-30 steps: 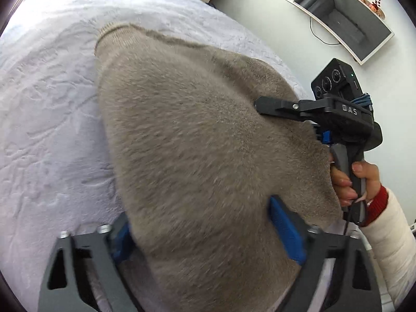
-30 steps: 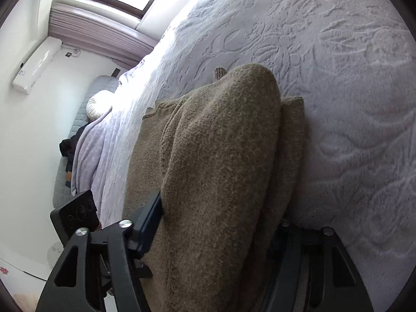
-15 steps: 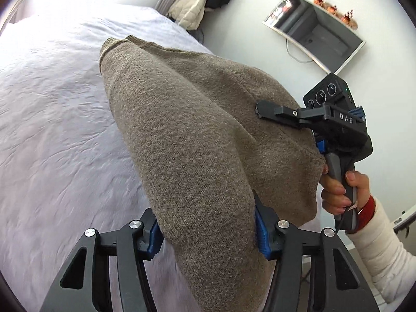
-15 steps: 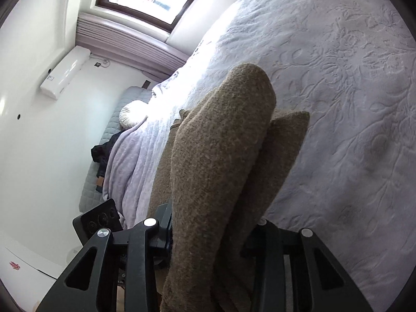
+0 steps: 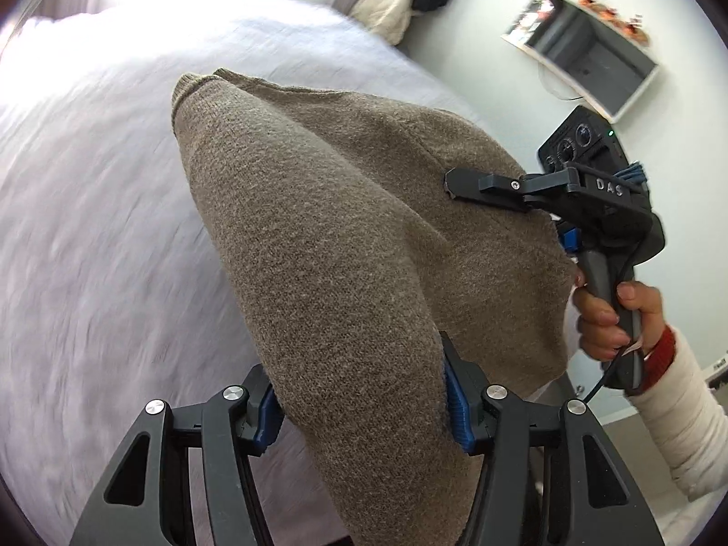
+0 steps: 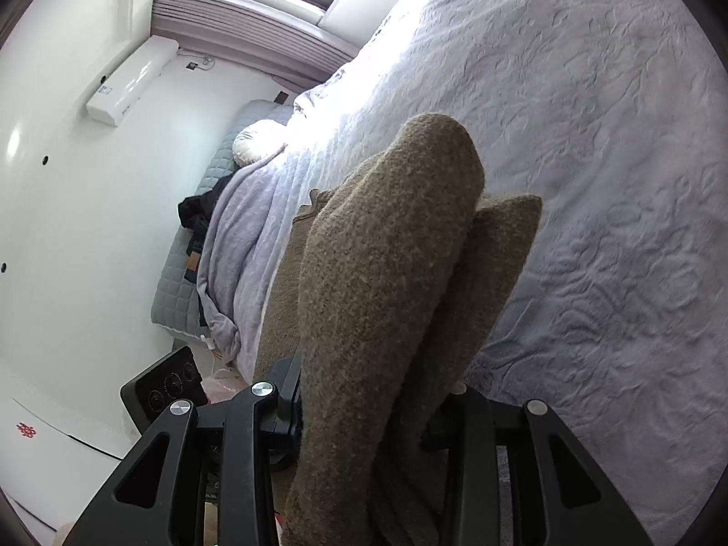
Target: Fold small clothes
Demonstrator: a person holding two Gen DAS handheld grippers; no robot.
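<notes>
A brown knitted sweater (image 5: 318,236) hangs folded between both grippers, raised over a pale lavender bed (image 5: 91,227). My left gripper (image 5: 359,414) is shut on a thick fold of it, the cloth bulging between the blue pads (image 5: 455,405). My right gripper (image 6: 368,414) is shut on the other side of the sweater (image 6: 386,273); from the left wrist view the right gripper (image 5: 459,186) has one black finger lying on top of the cloth, held by a hand in a white sleeve. The sweater's far end trails toward the bed.
The quilted bedspread (image 6: 591,136) fills the right. A grey mat with dark clothes (image 6: 200,227) lies beside the bed. A wall air conditioner (image 6: 132,82) and a window are far back. A wall-mounted screen (image 5: 587,54) is on the right wall.
Both grippers have lifted the sweater higher off the bed and pulled back; more of the room shows around it. Both grips are unchanged.
</notes>
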